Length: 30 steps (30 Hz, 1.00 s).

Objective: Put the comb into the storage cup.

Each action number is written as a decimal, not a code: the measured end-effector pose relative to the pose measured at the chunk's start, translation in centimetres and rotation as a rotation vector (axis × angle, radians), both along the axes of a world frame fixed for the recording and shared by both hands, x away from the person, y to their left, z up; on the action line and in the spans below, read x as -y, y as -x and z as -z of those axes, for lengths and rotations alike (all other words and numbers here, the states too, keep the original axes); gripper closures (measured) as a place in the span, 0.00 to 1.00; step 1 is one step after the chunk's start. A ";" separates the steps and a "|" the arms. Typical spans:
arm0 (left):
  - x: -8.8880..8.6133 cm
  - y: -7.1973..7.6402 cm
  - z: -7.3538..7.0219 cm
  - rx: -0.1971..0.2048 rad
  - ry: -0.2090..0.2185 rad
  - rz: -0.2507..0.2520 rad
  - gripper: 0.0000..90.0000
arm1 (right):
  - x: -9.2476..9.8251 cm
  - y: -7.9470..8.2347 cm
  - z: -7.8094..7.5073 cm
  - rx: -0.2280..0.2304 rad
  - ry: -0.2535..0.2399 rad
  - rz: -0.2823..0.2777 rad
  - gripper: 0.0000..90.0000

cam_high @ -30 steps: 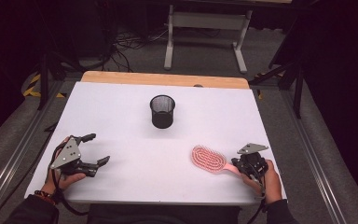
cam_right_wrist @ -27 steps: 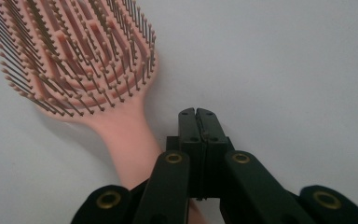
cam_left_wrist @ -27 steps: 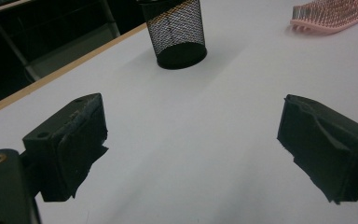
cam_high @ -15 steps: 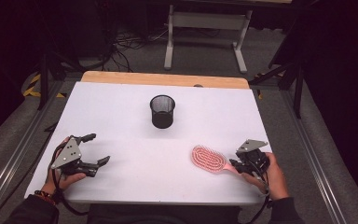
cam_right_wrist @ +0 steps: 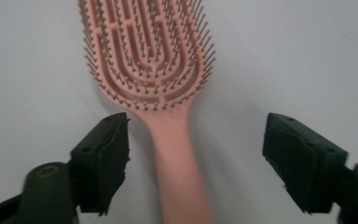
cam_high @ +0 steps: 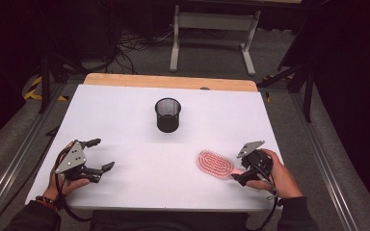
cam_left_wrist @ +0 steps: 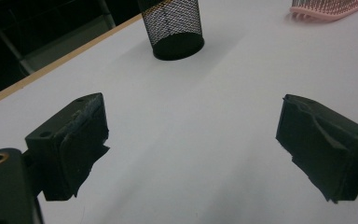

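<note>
Our right gripper (cam_right_wrist: 193, 158) has just been opening its jaws; they now stand wide with the brush (cam_right_wrist: 156, 84) handle between them, neither pad touching it. In the high view the brush (cam_high: 215, 163) lies bristles up at the lower right of the table (cam_high: 125, 106), just left of the right gripper (cam_high: 241, 174). The step in hand looks like taking the handle: we should lower until both pads flank it, center it, since it sits nearer the left pad, then close squarely. Our left gripper (cam_high: 99, 156), wide open and empty at lower left, can wait. The cup (cam_high: 167, 114) stands upright near frame center, well apart from the brush
</note>
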<state>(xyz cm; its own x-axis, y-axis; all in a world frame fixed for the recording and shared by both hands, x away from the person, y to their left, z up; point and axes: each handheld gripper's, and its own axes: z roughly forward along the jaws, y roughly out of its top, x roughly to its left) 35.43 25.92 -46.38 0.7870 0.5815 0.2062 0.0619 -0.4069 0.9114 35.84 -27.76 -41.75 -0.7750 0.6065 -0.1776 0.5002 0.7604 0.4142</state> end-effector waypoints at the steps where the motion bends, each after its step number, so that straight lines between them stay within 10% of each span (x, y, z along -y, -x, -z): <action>1: 0.0 0.0 0.0 0.000 0.001 0.000 0.11 | -0.2 -0.1 0.1 -0.016 0.006 -0.007 0.21; 11: 0.1 -0.1 0.0 -0.003 -0.010 -0.010 0.12 | -1.6 -1.4 1.6 -0.142 0.079 -0.067 0.12; 30: 0.2 -0.2 0.2 -0.013 -0.018 0.002 0.12 | -1.1 -2.7 1.0 -0.206 0.093 -0.108 0.58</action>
<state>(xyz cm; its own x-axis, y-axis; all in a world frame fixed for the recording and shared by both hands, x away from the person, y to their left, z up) 35.61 25.70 -46.60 0.7907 0.5764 0.2061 0.0733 -0.4234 0.9030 38.54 -26.70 -42.74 -0.8599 0.5068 -0.0608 0.4807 0.8441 0.2373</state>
